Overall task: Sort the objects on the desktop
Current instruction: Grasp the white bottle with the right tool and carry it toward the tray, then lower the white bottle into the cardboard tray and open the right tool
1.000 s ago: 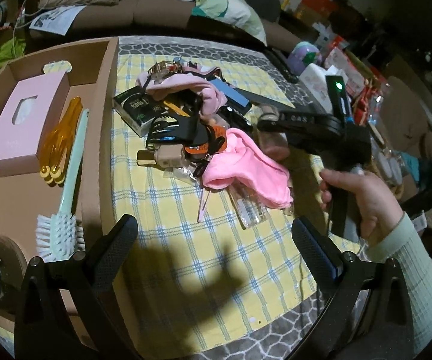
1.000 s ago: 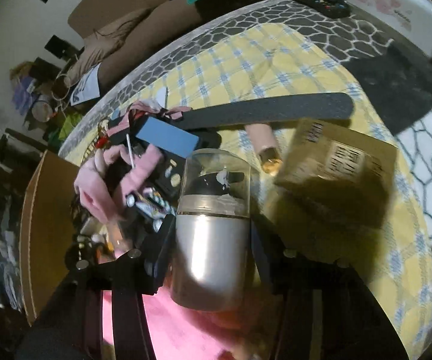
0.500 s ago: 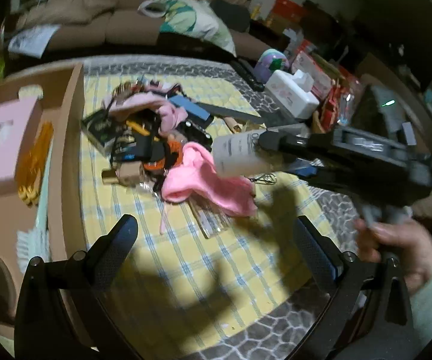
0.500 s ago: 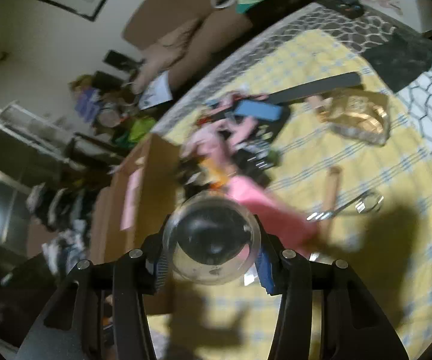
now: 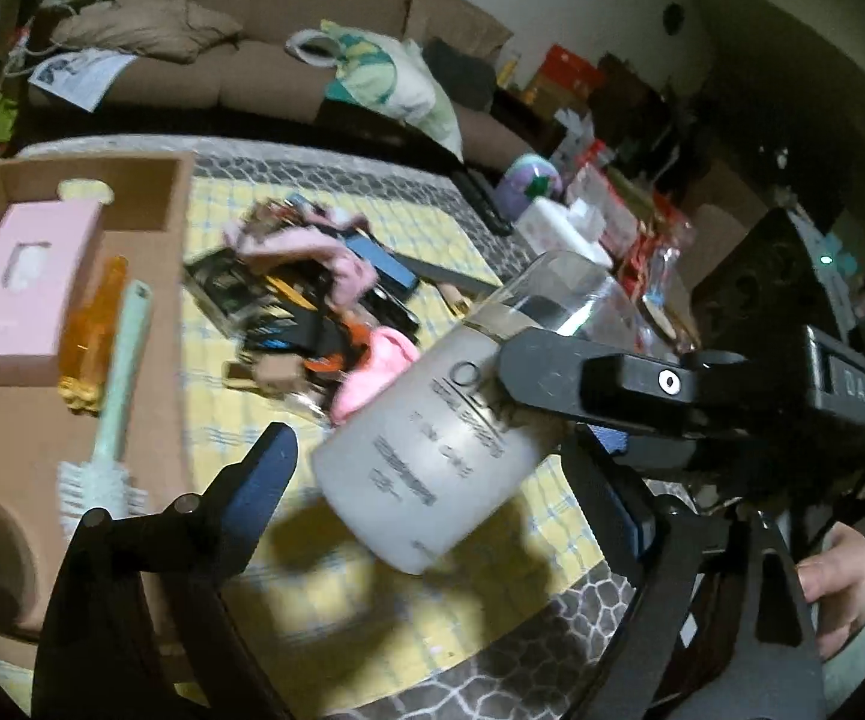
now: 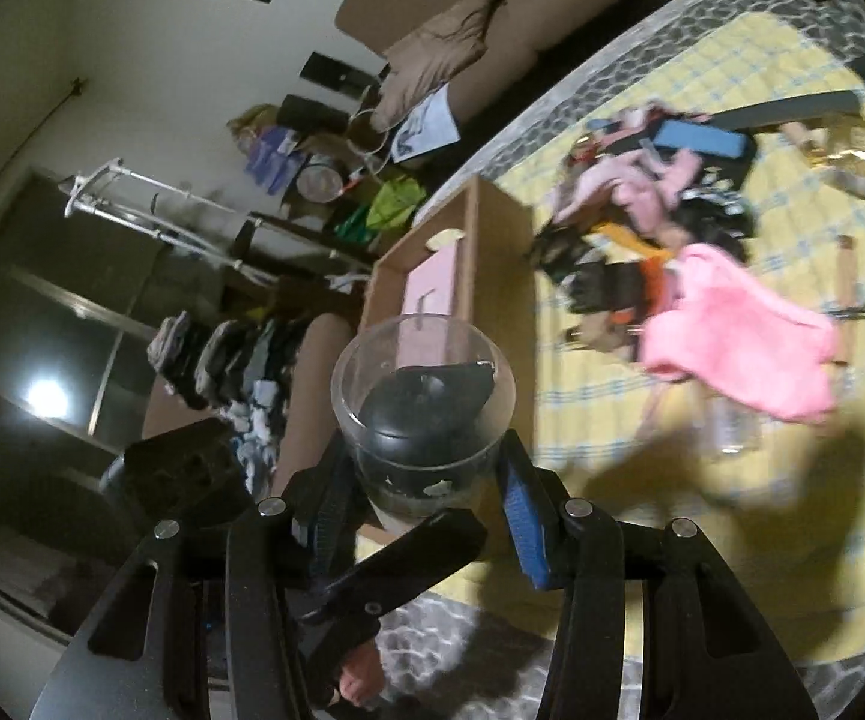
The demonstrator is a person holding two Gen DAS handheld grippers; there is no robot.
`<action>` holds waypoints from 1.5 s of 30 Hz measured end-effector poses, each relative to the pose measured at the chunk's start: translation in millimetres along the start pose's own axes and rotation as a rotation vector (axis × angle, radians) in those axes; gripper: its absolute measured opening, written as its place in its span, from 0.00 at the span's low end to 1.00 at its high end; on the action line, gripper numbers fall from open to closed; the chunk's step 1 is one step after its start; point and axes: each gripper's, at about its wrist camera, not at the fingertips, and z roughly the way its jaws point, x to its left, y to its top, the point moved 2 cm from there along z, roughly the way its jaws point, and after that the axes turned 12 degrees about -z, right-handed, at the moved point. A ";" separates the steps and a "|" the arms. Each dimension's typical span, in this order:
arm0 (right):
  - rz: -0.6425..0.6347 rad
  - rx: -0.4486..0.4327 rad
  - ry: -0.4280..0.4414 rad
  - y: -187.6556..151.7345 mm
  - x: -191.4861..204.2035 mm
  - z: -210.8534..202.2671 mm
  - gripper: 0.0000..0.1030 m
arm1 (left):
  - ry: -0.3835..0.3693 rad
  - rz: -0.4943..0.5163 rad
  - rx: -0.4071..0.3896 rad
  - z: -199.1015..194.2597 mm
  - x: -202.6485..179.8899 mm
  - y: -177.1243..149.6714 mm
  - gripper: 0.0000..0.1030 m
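Bottle [image 5: 432, 450]: frosted matt plastic body, clear glossy cap. Box [image 5: 150, 192]: matt brown cardboard. Worktop [image 5: 372, 588] is covered in checked woven cloth. Pink cloth [image 6: 744, 354] is seen as soft, fuzzy. Claw pads [image 6: 522, 516]: blue ribbed rubber.

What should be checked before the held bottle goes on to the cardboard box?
1. Grip: the right tongs have a pad on each side of the bottle: ok.
2. Cap: the clear cap sits on the bottle: ok.
3. Left tongs: jaws have just been closing a little but are open; the bottle shows between them, unpressed: ok.
4. Room in the cardboard box: bare floor near the brush and pink tissue box: ok.
5. Bottle over the box: it hangs above the yellow tablecloth: not ok.
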 end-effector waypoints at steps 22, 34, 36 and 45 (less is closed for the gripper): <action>-0.261 0.323 -0.099 -4.2 85.0 179.5 0.48 | 0.229 -0.311 -0.097 -136.7 200.2 49.0 0.89; -0.475 0.738 -0.270 -37.7 86.5 240.1 0.48 | 0.207 -0.393 -0.101 -147.4 222.4 52.2 0.91; -0.512 0.772 -0.281 -37.3 90.0 250.2 0.48 | 0.210 -0.393 -0.094 -143.9 220.3 51.9 0.91; -0.518 0.708 -0.305 -16.8 81.7 286.6 0.47 | 0.236 -0.423 -0.073 -133.5 230.9 51.2 0.92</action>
